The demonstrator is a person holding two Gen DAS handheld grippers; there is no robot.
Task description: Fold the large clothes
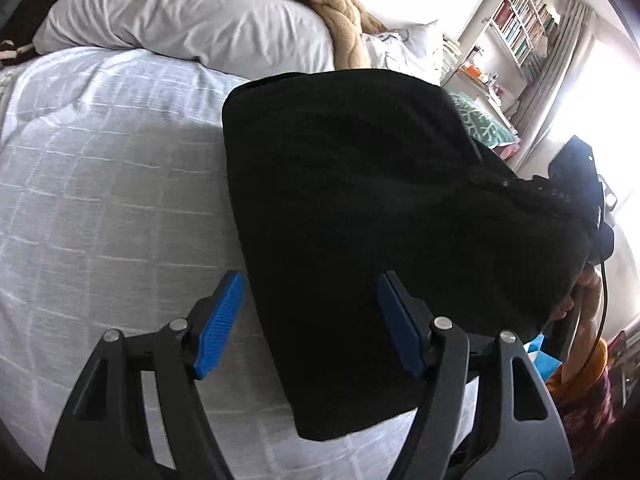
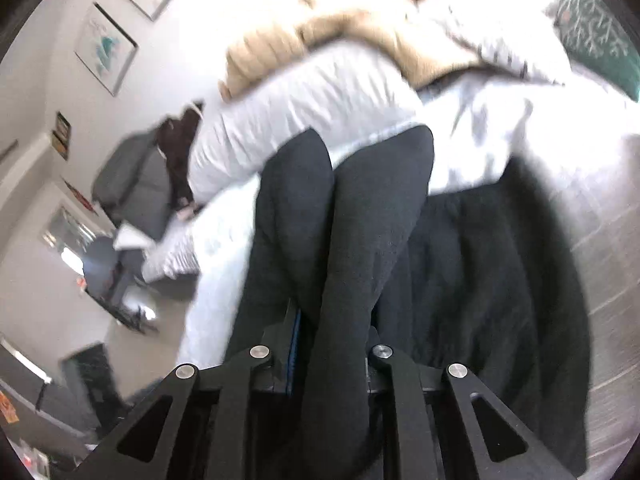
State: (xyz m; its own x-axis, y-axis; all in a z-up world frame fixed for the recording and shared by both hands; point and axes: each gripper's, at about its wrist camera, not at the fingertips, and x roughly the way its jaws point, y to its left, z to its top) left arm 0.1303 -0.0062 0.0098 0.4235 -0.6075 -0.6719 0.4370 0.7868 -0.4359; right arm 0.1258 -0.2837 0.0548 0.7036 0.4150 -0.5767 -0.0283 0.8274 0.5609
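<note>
The black garment (image 1: 352,220) lies on the bed (image 1: 100,184), folded into a thick block on the white checked cover, its far edge near the pillows (image 1: 180,12). A tan knitted blanket (image 1: 320,4) lies over the pillows.

Left gripper (image 1: 310,320): jaws stand apart, blue pads (image 1: 220,320) showing, above the near edge of the garment. One pad is over the bed cover, the other over the black cloth; no pad presses on the fabric.

Right gripper (image 2: 332,344): jaws are drawn close together and clamped on a fold of the black garment (image 2: 372,216). The cloth bunches into two rounded lobes that stand up ahead of the jaws, with the rest of the garment spread below to the right on the bed (image 2: 500,128). This view is blurred.

In the left wrist view the right-hand device (image 1: 576,184) shows at the garment's right edge, with the person's fingers (image 1: 588,284) beneath it. A bookshelf (image 1: 520,20) stands against the far wall.
</note>
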